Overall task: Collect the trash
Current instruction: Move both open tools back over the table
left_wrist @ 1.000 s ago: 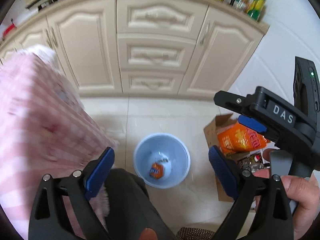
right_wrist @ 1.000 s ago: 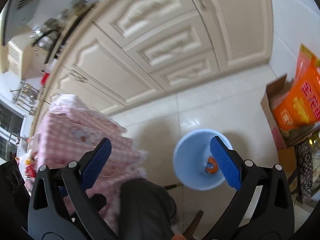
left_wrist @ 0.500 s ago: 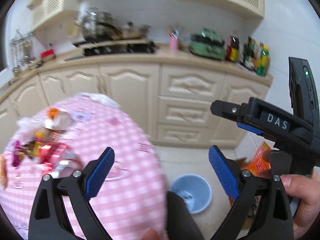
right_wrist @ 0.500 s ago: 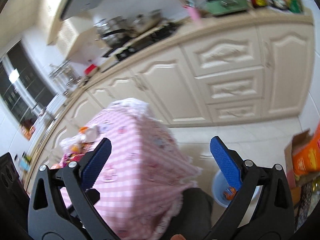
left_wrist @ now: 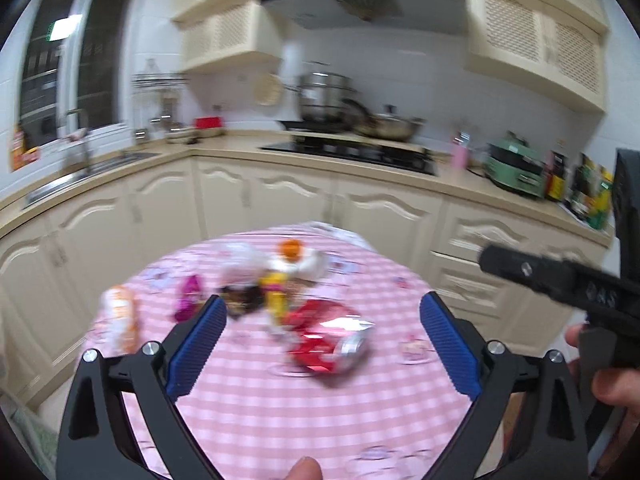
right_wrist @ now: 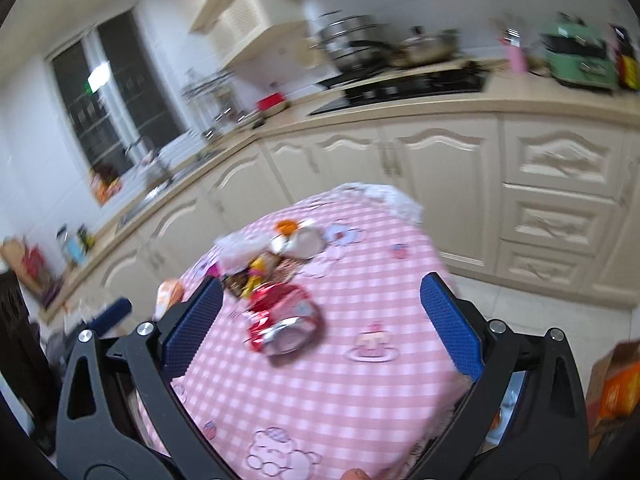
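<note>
Both the left gripper (left_wrist: 322, 344) and the right gripper (right_wrist: 320, 326) are held wide apart and empty above the pink checked tablecloth (left_wrist: 288, 408). The crushed red can (right_wrist: 282, 320) lies between the fingers in both views, with the blurred wrapper pile (left_wrist: 264, 280) just beyond. Only the left view shows the hand (left_wrist: 612, 384) gripping the right gripper's handle; only the right view shows an orange bag (right_wrist: 618, 390) at floor level.

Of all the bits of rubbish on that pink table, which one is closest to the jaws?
The crushed red can. It lies alone on the near side of the pink checked tablecloth, while the other wrappers cluster farther back toward the cabinets.
</note>
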